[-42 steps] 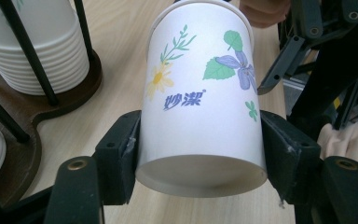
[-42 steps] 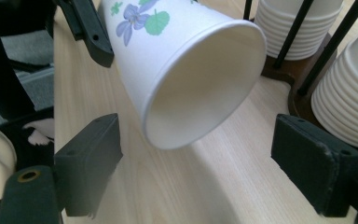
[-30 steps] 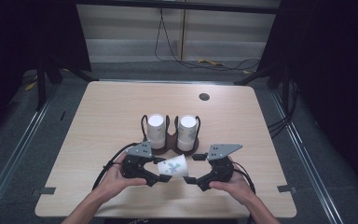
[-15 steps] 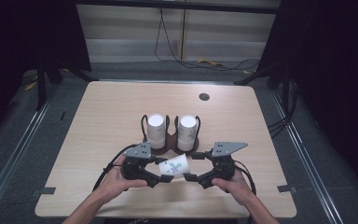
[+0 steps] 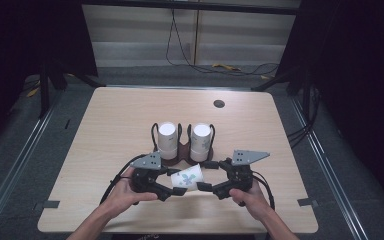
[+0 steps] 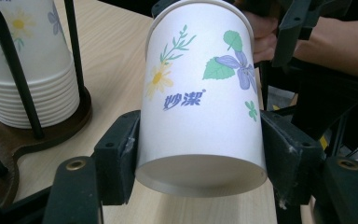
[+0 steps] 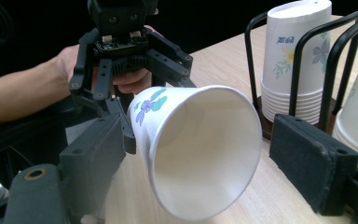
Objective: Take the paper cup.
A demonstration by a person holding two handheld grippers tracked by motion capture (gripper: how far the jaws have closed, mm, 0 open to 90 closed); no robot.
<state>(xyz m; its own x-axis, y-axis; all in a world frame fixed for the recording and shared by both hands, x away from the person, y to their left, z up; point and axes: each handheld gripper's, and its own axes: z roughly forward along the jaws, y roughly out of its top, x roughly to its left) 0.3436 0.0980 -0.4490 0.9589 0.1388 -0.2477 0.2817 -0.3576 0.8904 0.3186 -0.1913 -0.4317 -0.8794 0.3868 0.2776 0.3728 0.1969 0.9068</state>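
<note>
White paper cup (image 5: 187, 178) held on its side between two grippers, in front of the cup rack (image 5: 182, 150).
High view: left gripper (image 5: 167, 187) clamps the base. Left gripper view: pads pinch the cup wall, likely steadying it for handover. Right gripper view: right gripper (image 7: 200, 163) jaws straddle the rim, have just been closing, right pad not yet touching.

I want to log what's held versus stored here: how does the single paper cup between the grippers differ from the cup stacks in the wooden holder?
The single cup lies on its side in the air; the stacked cups stand rim down in the wooden holder. The single cup is gripped near its base by the left gripper, while the stacks sit untouched behind black wire loops. It is one cup; they are many nested. All share white paper and the same flower print.
</note>
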